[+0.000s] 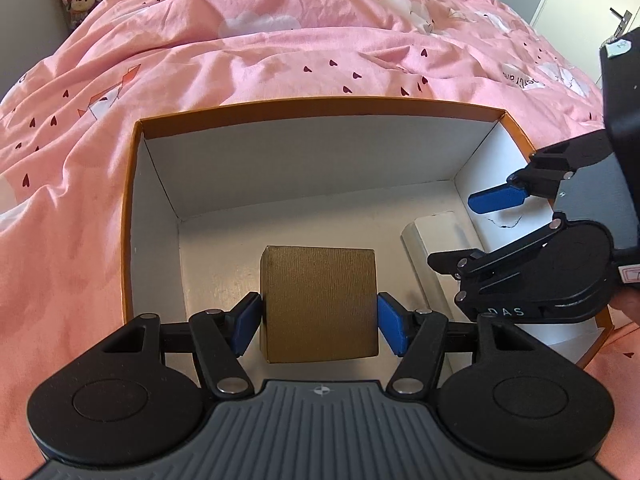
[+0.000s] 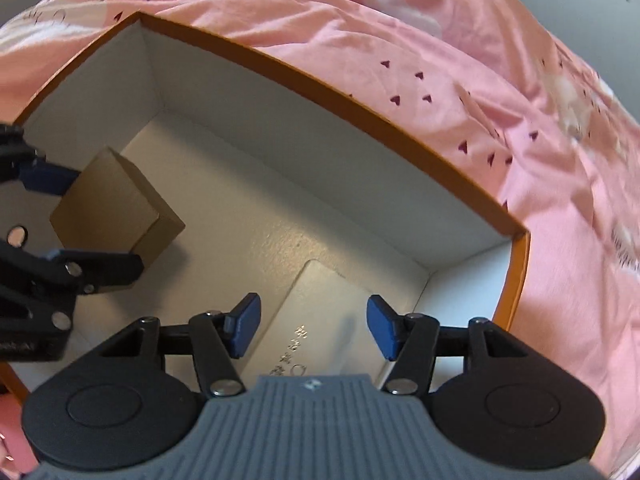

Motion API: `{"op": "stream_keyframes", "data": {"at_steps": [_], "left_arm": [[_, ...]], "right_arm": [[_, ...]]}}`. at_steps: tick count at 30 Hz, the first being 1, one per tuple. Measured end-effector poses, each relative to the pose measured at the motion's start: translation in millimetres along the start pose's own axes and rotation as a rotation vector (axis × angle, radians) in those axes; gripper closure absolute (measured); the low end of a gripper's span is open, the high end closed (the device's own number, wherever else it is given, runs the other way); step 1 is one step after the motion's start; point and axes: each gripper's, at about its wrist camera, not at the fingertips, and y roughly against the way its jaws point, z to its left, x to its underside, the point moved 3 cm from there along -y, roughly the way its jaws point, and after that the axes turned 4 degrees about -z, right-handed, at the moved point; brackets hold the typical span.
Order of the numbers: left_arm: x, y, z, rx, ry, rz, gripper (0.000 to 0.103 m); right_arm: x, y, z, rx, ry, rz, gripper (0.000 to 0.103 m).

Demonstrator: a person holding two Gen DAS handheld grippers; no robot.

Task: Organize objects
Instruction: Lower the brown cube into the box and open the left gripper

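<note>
Gold-brown cube, left wrist view: the brown box (image 1: 318, 304) sits on the floor of the orange carton (image 1: 320, 105), clamped between the left gripper (image 1: 319, 326) pads.
White packet, right wrist view: the white box (image 2: 320, 320) lies just below the right gripper (image 2: 314, 328), jaws apart, long axis running near-left to far-right.

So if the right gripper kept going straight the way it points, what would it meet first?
Most likely the flat white rectangular box lying on the floor of the orange-rimmed cardboard box; the right gripper hovers open right above it, though depth is unclear.
</note>
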Motion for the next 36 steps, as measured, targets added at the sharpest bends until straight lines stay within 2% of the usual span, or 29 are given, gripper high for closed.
{"op": "stream_keyframes", "data": {"at_steps": [7, 11, 17, 19, 22, 25, 28, 30, 33, 36], "left_arm": [[-9, -10, -5, 0.017, -0.008, 0.02, 0.031], [-13, -16, -7, 0.018, -0.013, 0.026, 0.031], [-16, -20, -9, 0.03, -0.014, 0.037, 0.031], [-17, -21, -10, 0.041, -0.01, 0.04, 0.031], [-18, -23, -12, 0.064, -0.004, 0.048, 0.031], [-19, -24, -14, 0.071, -0.006, 0.053, 0.031], [-19, -23, -15, 0.065, -0.011, 0.055, 0.031], [-19, -23, -15, 0.064, -0.008, 0.057, 0.031], [-19, -22, -16, 0.071, -0.006, 0.055, 0.031], [-22, -20, -19, 0.112, -0.013, 0.046, 0.031]], "right_arm": [[-10, -18, 4, 0.001, 0.26, -0.026, 0.035], [-20, -34, 6, -0.048, 0.34, -0.019, 0.038], [-4, -46, 13, -0.048, 0.552, 0.032, 0.04], [1, -51, 10, -0.021, 0.576, 0.06, 0.04], [1, -49, 2, -0.038, 0.558, 0.048, 0.043], [1, -46, 0, -0.055, 0.604, 0.04, 0.043], [10, -42, 8, -0.059, 0.774, 0.022, 0.042], [13, -38, 11, -0.063, 0.842, 0.008, 0.041], [9, -35, 10, -0.074, 0.835, 0.023, 0.042], [0, -25, -2, -0.067, 0.747, 0.003, 0.042]]}}
